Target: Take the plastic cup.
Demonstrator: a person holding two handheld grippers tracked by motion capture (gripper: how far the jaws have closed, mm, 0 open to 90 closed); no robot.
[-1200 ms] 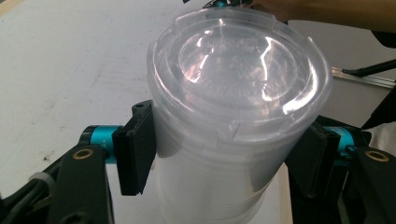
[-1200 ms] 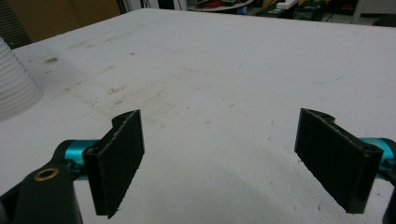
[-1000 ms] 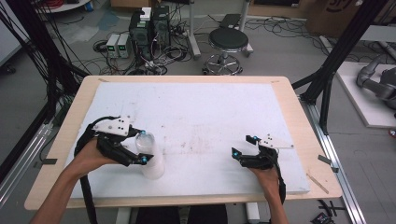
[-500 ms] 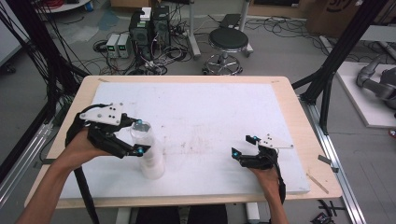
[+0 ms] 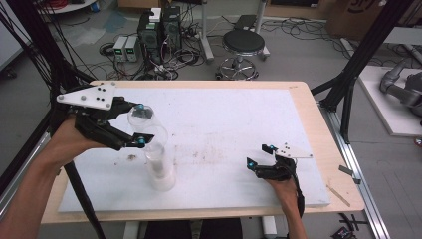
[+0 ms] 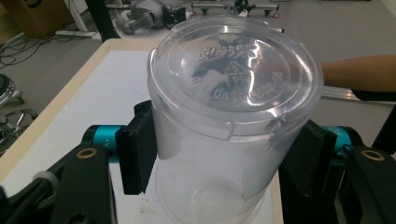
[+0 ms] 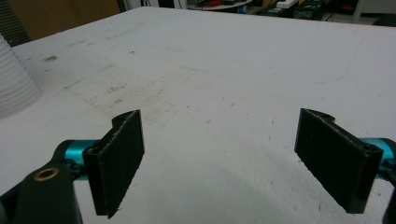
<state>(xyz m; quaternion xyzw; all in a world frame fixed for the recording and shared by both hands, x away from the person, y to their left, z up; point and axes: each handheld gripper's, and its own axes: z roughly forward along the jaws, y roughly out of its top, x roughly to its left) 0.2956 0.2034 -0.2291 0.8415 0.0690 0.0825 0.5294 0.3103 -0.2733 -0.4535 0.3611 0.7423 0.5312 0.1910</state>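
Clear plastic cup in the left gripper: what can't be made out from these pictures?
- Clear plastic cup, left gripper view: the embossed lettering on its base is too faint and glare-washed to read; its open end is cut off by the bottom edge.
- Cup stack, high view: too small and see-through to count the cups.
- Left gripper, high view: pads too small to judge contact.

The white board (image 5: 224, 124) lies bare between the stacked cups (image 5: 160, 172) and the right gripper (image 5: 259, 155), giving open passage.

floor: grey, cabled (image 5: 308, 45) | stool (image 5: 243, 44) | computers (image 5: 159, 27)
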